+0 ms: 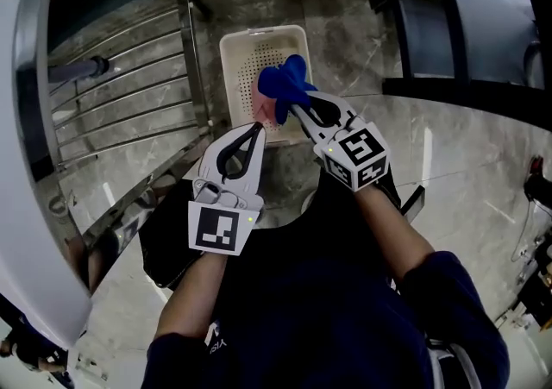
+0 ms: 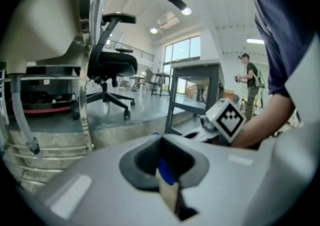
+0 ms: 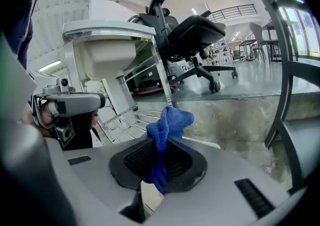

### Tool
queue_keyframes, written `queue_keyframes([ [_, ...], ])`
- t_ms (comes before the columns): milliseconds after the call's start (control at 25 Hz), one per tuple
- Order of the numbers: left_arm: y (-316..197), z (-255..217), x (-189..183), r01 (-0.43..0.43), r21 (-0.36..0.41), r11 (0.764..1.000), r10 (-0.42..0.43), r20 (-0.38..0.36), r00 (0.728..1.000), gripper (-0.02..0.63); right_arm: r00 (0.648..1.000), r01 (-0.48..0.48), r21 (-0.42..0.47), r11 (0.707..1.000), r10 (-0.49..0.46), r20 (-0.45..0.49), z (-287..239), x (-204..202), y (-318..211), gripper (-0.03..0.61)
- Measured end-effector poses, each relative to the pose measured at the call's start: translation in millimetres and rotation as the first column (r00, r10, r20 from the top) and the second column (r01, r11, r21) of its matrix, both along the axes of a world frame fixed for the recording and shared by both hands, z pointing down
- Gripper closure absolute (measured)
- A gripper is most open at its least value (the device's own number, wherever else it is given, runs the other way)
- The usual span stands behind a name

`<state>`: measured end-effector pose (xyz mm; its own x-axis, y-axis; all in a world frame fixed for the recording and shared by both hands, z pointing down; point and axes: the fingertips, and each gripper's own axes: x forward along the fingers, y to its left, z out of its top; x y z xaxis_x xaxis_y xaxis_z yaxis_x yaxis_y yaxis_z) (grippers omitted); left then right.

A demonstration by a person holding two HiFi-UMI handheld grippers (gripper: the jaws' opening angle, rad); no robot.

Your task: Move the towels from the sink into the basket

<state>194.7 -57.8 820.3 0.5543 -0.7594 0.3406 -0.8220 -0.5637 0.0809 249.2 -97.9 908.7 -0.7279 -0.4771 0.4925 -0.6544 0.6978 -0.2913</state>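
My right gripper [image 1: 294, 105] is shut on a bunched blue towel [image 1: 284, 80], which hangs over the cream perforated basket [image 1: 235, 52] on the floor. In the right gripper view the blue towel [image 3: 169, 123] sticks up and out from between the pads of that gripper [image 3: 159, 166]. A pink towel [image 1: 263, 105] lies in the basket just under the blue one. My left gripper [image 1: 256, 128] is beside it at the basket's near rim, jaws together with nothing in them. In the left gripper view, blue cloth and cream show past the closed tips of the left gripper [image 2: 167, 169].
The white sink [image 1: 19, 128] curves along the left edge, with a chrome rail rack [image 1: 129, 94] beside it. A dark metal frame [image 1: 448, 25] stands at the upper right. An office chair [image 3: 187, 32] stands farther back on the marble floor [image 1: 448, 154].
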Motion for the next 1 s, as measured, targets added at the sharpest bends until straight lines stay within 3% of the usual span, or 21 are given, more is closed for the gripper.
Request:
queue_keyframes([
  [800,4.3,20.1,-8.2,0.061,-0.002,0.998,-0.061,-0.046,0.997,0.611,1.0,-0.006,0.021,1.0,0.007,-0.027,27.6,-0.2,0.3,0.532],
  [1000,2.6,19.5,-10.9,0.074,-0.002,0.997,-0.074,-0.053,0.996,0.611,1.0,-0.012,0.033,0.999,0.013,-0.017,24.9,-0.1,-3.2,0.472],
])
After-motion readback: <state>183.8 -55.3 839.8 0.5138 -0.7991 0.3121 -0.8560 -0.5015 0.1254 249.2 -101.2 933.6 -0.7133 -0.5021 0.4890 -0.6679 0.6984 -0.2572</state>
